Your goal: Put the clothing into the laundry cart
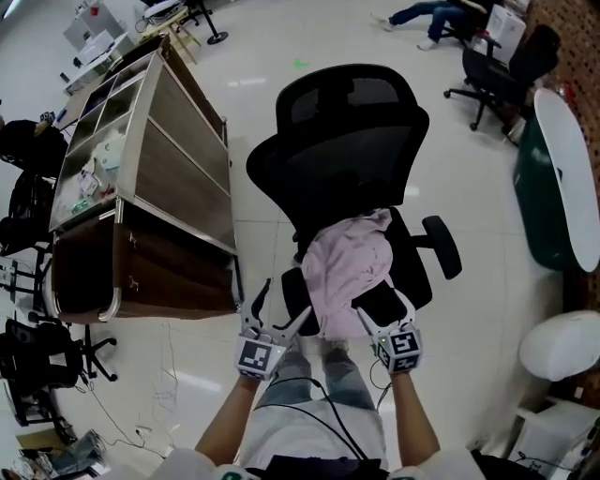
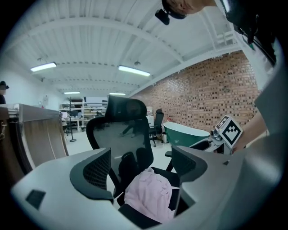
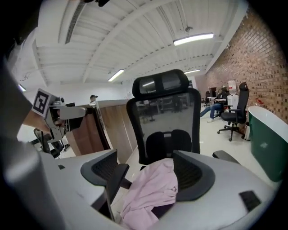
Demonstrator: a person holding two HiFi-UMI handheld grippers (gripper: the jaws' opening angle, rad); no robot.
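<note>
A crumpled pale pink garment (image 1: 349, 267) lies on the seat of a black mesh-backed office chair (image 1: 347, 141). Both grippers hover at the seat's front edge, pointing at the garment. My left gripper (image 1: 286, 300) stands open beside the seat's left front corner and holds nothing. In the left gripper view the pink garment (image 2: 150, 193) shows beyond the open left gripper (image 2: 144, 173). My right gripper (image 1: 382, 309) is open over the seat's front right, just short of the cloth. In the right gripper view the garment (image 3: 150, 191) lies ahead of the open right gripper (image 3: 146, 175), untouched.
A tall wood-panelled cart (image 1: 141, 187) with top compartments stands left of the chair. A green tub (image 1: 548, 187) sits at the right, with a white rounded object (image 1: 562, 342) below it. More office chairs (image 1: 497, 66) and a seated person (image 1: 422, 14) are at the far side. Cables lie on the floor.
</note>
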